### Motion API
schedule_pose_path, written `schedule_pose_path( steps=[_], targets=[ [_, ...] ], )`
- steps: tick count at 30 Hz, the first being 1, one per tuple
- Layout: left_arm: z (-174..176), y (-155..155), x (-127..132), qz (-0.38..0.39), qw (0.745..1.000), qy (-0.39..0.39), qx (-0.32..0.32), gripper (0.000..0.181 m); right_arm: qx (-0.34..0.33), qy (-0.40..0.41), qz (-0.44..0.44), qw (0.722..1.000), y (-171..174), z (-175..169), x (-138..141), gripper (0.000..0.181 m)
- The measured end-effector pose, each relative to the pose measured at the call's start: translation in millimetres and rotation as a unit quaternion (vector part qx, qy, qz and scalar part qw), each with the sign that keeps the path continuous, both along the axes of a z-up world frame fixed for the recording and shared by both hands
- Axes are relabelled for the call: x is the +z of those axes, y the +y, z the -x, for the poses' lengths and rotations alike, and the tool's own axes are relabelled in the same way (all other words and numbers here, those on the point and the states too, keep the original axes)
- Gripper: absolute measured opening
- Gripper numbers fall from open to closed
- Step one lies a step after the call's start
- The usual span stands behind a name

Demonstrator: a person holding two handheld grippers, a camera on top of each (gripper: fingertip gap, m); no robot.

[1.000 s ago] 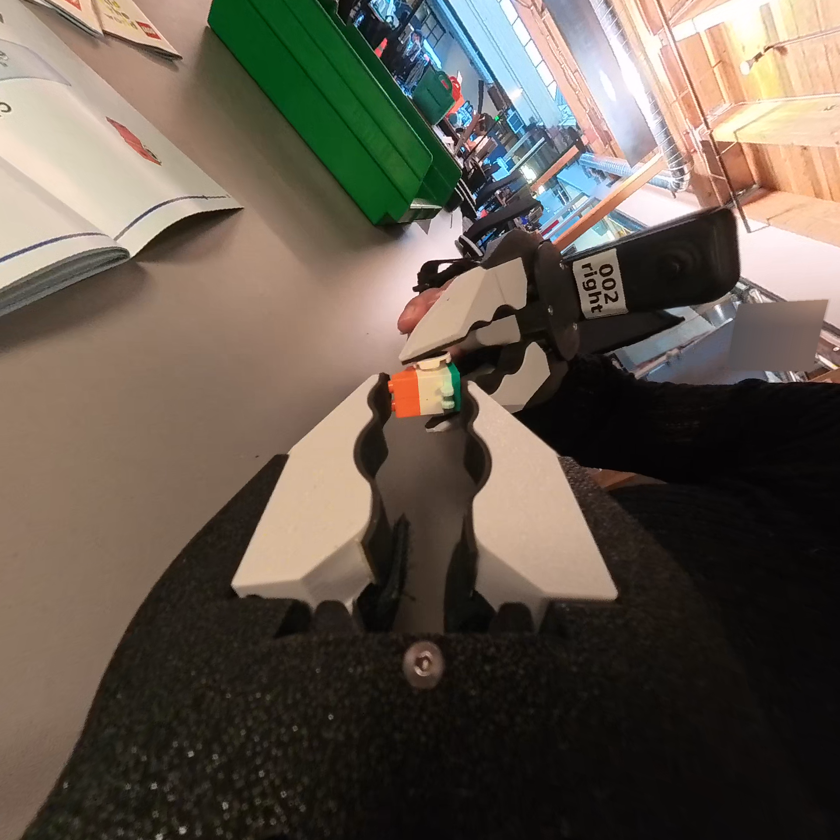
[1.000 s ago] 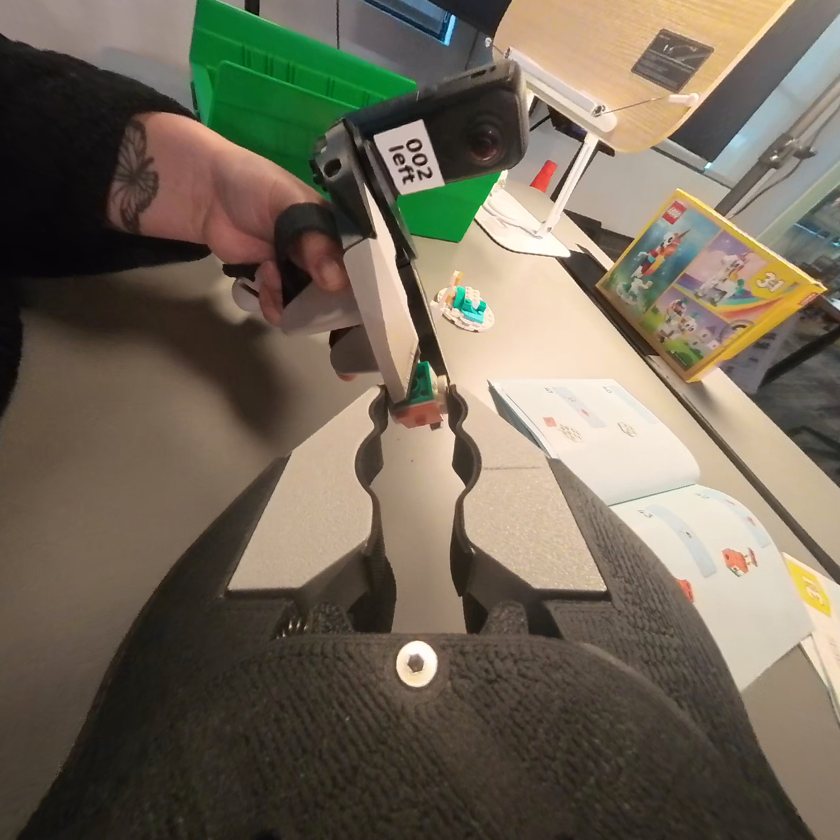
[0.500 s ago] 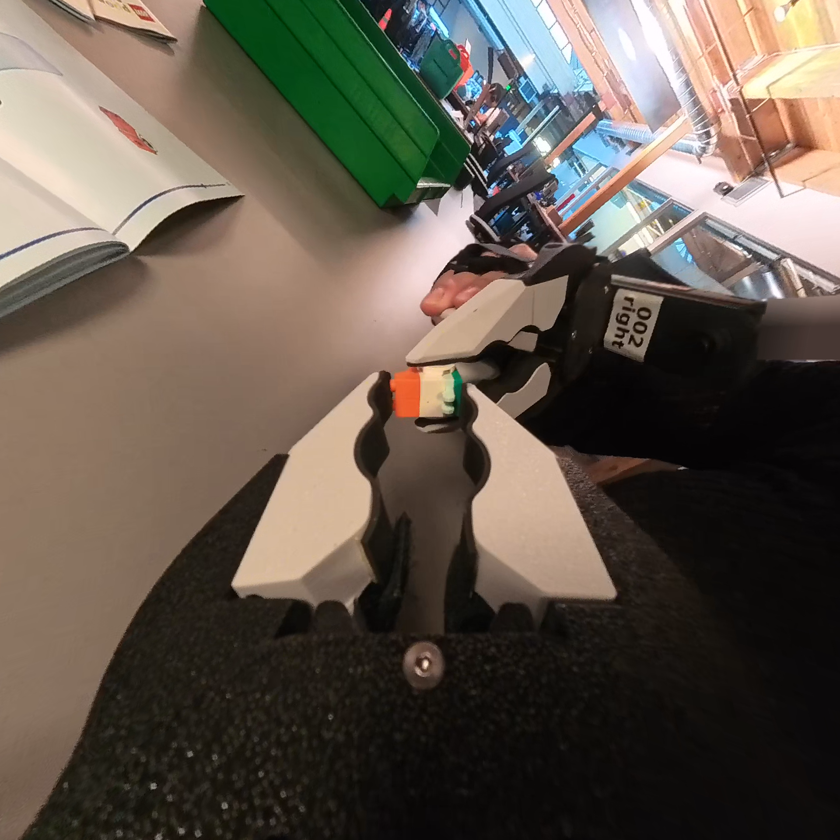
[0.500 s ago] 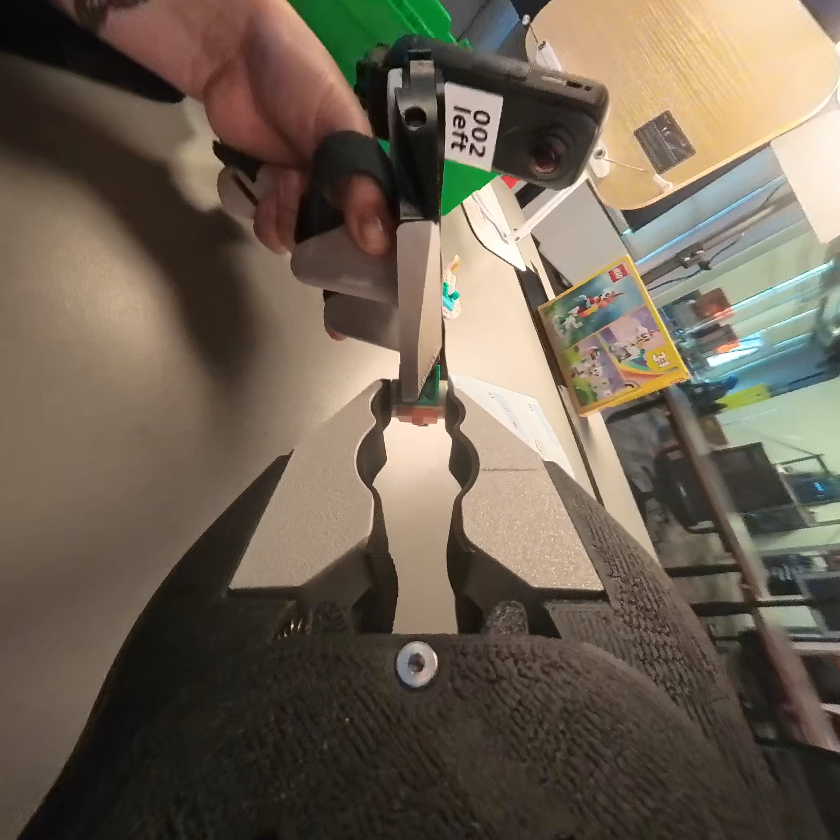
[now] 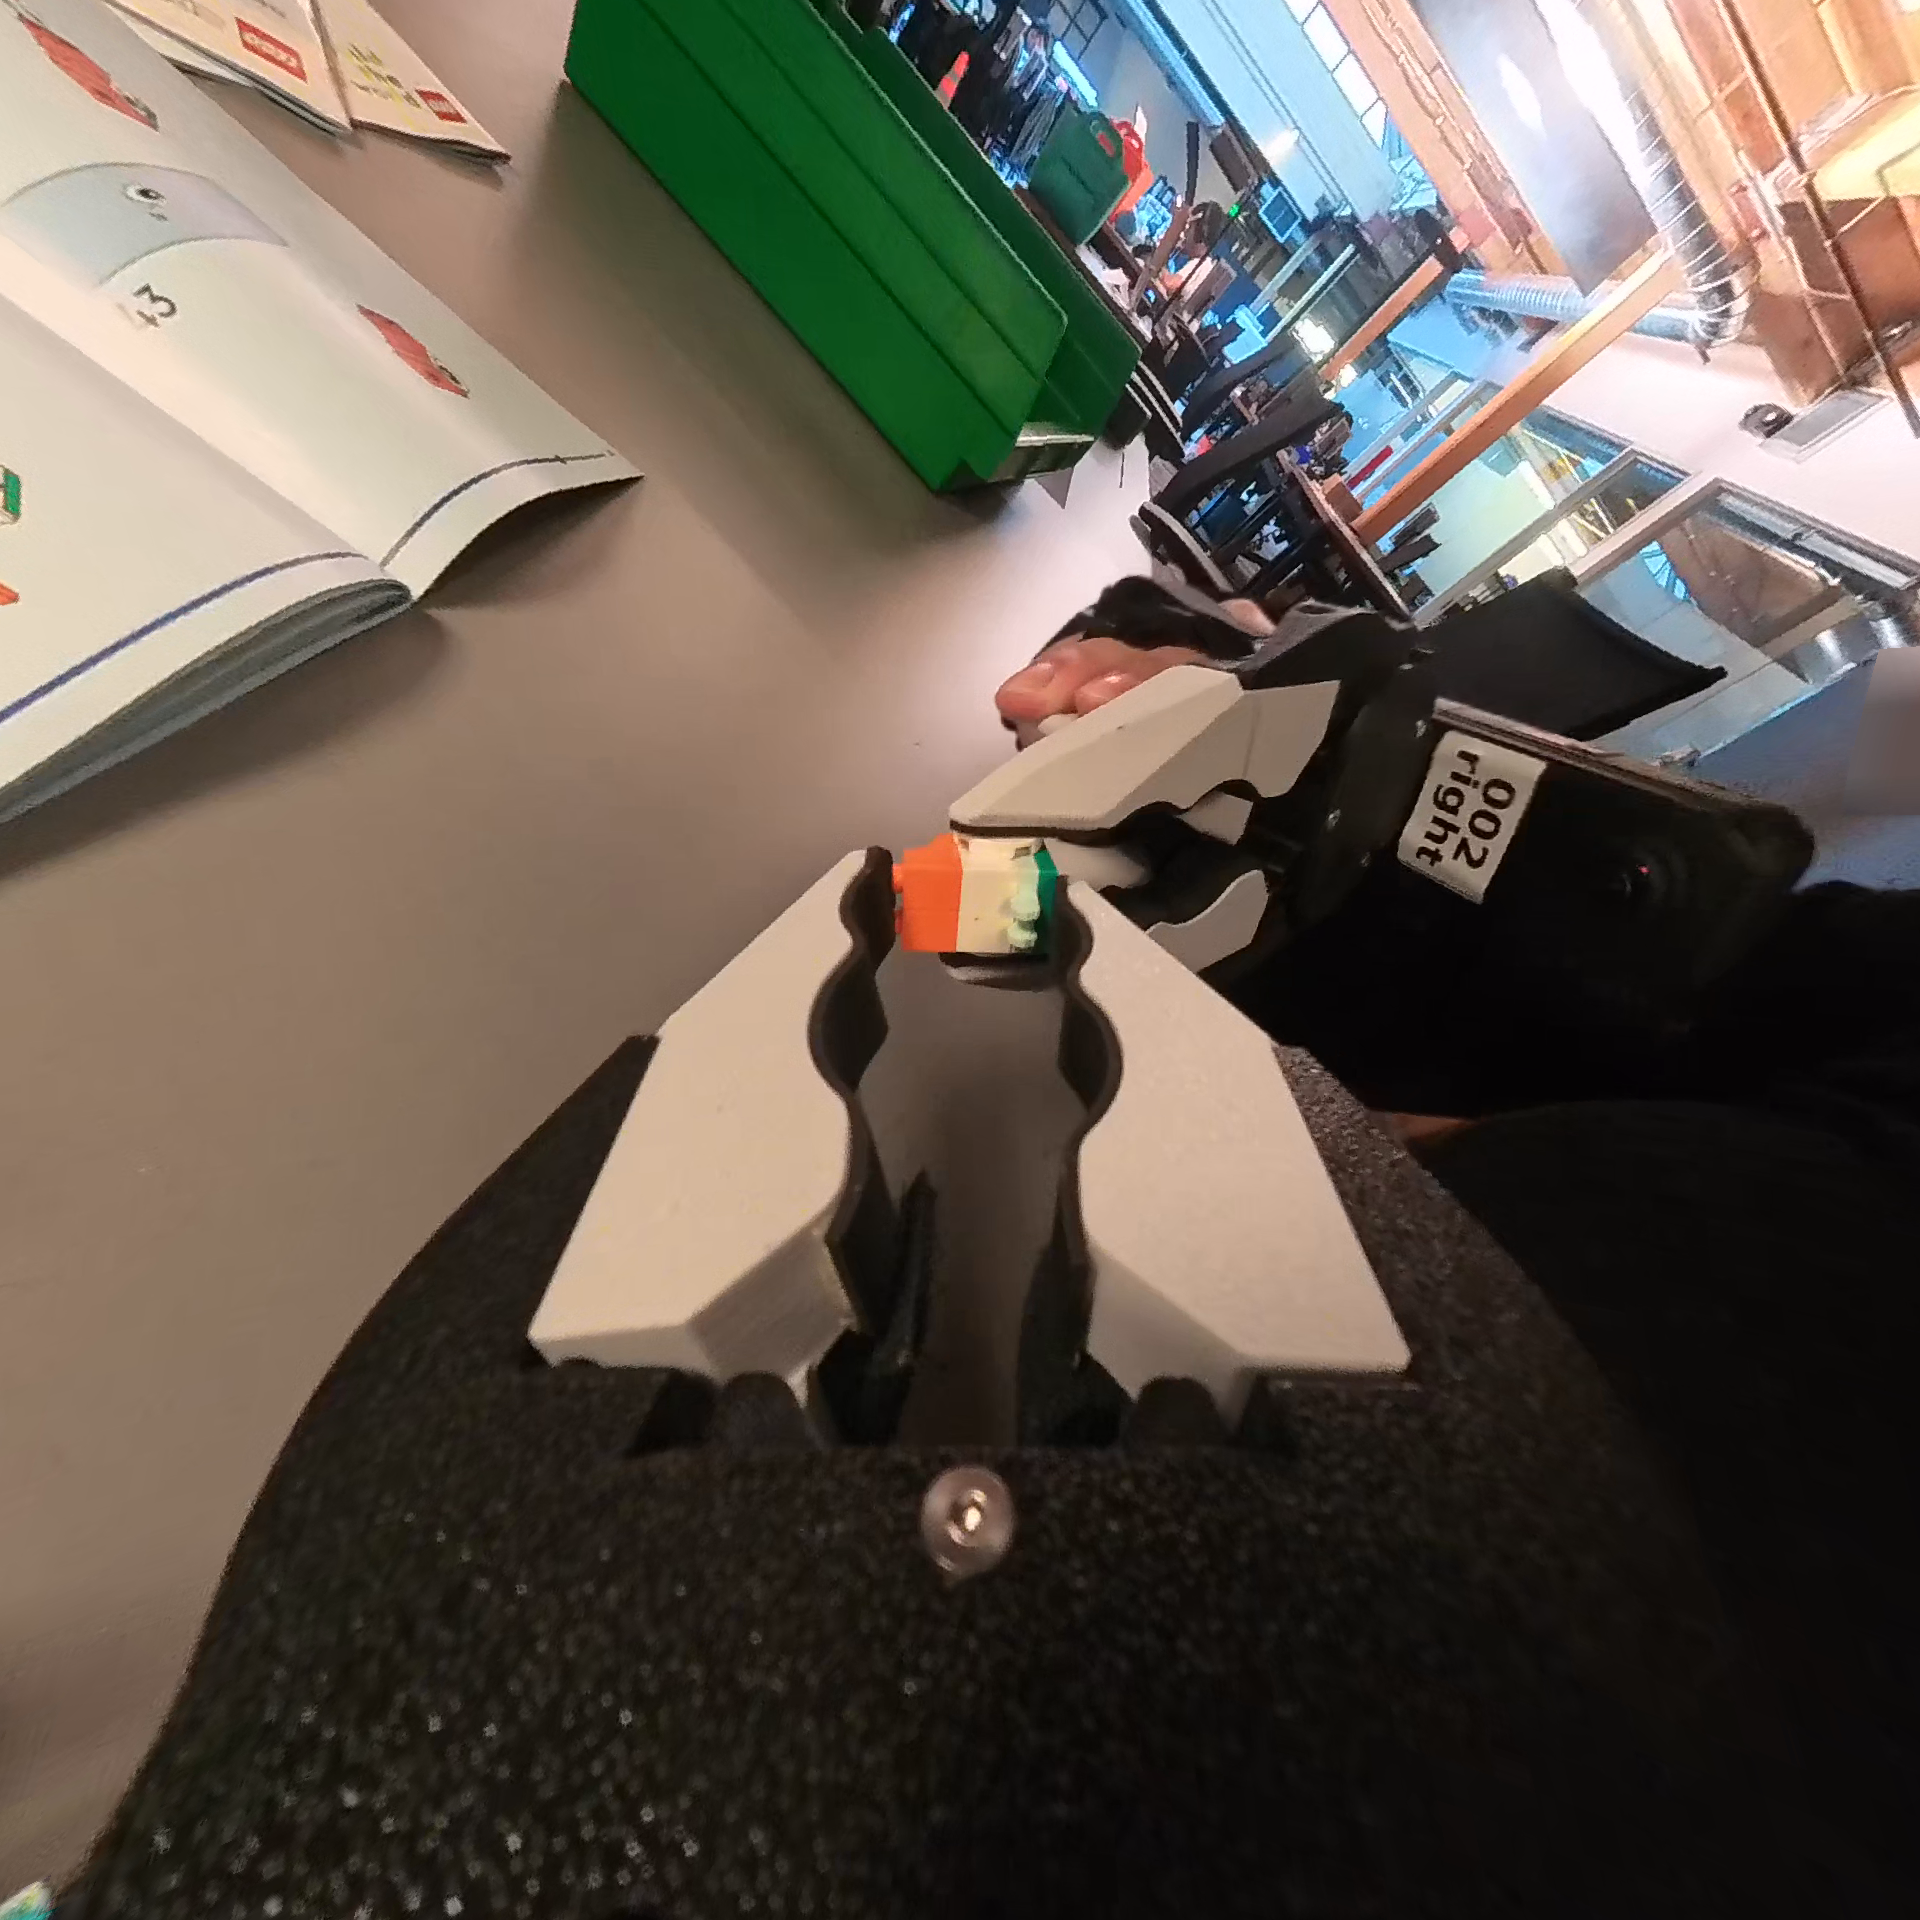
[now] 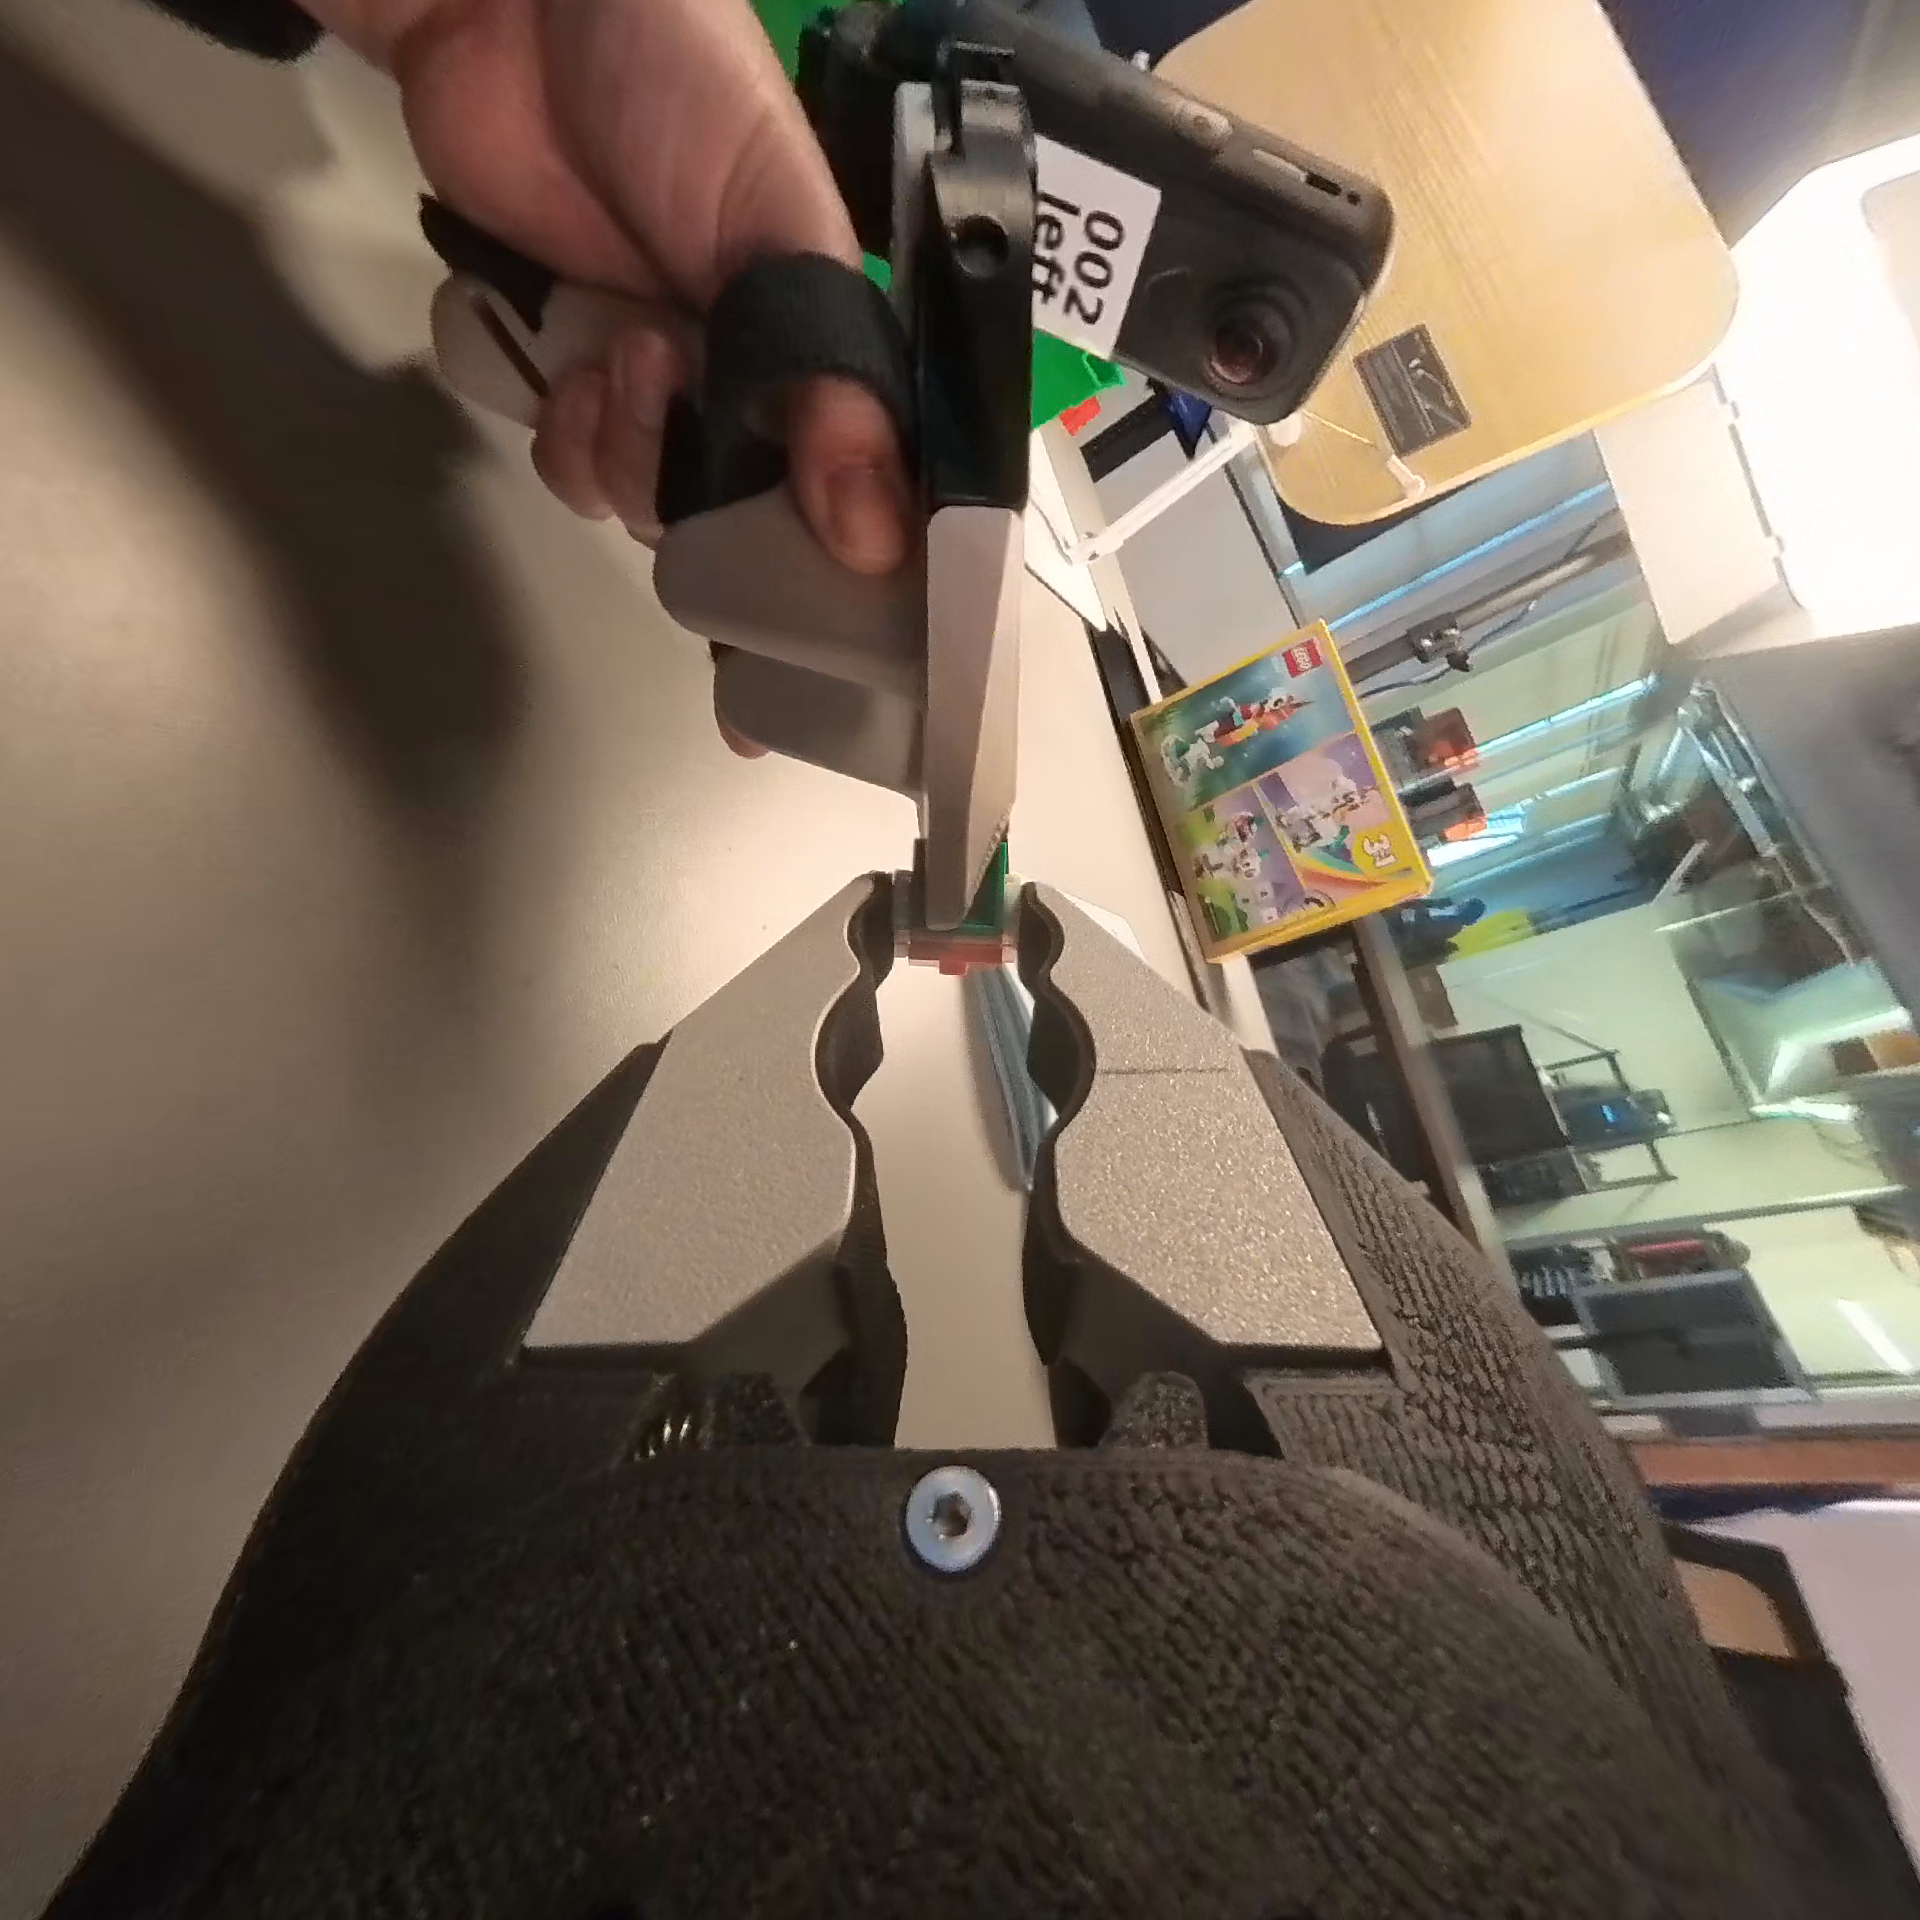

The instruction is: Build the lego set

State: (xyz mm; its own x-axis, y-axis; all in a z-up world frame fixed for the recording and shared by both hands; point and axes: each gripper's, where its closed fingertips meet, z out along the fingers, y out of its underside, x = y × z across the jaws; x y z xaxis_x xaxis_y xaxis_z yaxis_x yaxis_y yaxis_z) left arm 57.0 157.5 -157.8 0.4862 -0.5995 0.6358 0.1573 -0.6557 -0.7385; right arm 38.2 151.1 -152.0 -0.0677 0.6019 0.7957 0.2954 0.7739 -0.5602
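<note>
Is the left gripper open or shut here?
Shut on the lego piece: the left gripper has both fingertips pressed against its orange and green ends, while the right gripper clamps it crosswise.

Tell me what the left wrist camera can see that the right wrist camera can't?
Only the left wrist view shows the brick stack's orange, white and green layers side on, the open booklet and the long green bins. Only the right wrist view shows the yellow toy box and the left hand gripping its handle. Both show the little brick stack pinched between the left gripper and the right gripper, whose fingers cross around it, above the grey table.
</note>
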Motion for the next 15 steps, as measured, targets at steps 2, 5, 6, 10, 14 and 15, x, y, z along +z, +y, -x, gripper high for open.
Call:
schedule_pose_path(
  steps=[2, 5, 6, 10, 14, 15],
  targets=[
    [1.8, 0.9, -3.6, 0.0, 1.0, 0.011, 0.006, 0.027, -0.003, 0.008, 0.018, 1.0, 0.6, 1.6, -3.3, 0.022],
    [3.0, 1.4, -3.4, -0.007, 1.0, 0.014, 0.008, 0.027, -0.005, 0.01, 0.006, 1.0, 1.0, 2.8, -3.8, 0.022],
    [3.2, 2.0, -2.8, -0.011, 1.0, 0.016, 0.01, 0.027, -0.005, 0.011, 0.005, 1.0, 1.6, 3.1, -3.3, 0.022],
    [3.2, 3.7, -3.2, -0.018, 1.0, 0.019, 0.016, 0.027, -0.005, 0.028, 0.006, 1.0, 2.9, 3.3, -3.7, 0.022],
    [6.4, 4.8, 6.1, -0.011, 0.999, -0.026, 0.02, 0.027, -0.002, 0.043, -0.035, 0.998, 1.4, 3.2, -3.6, 0.039],
    [6.7, 3.6, 12.1, -0.009, 0.999, -0.051, 0.015, 0.027, 0.004, 0.05, -0.031, 0.998, -0.6, 2.9, -1.7, 0.047]
  ],
)
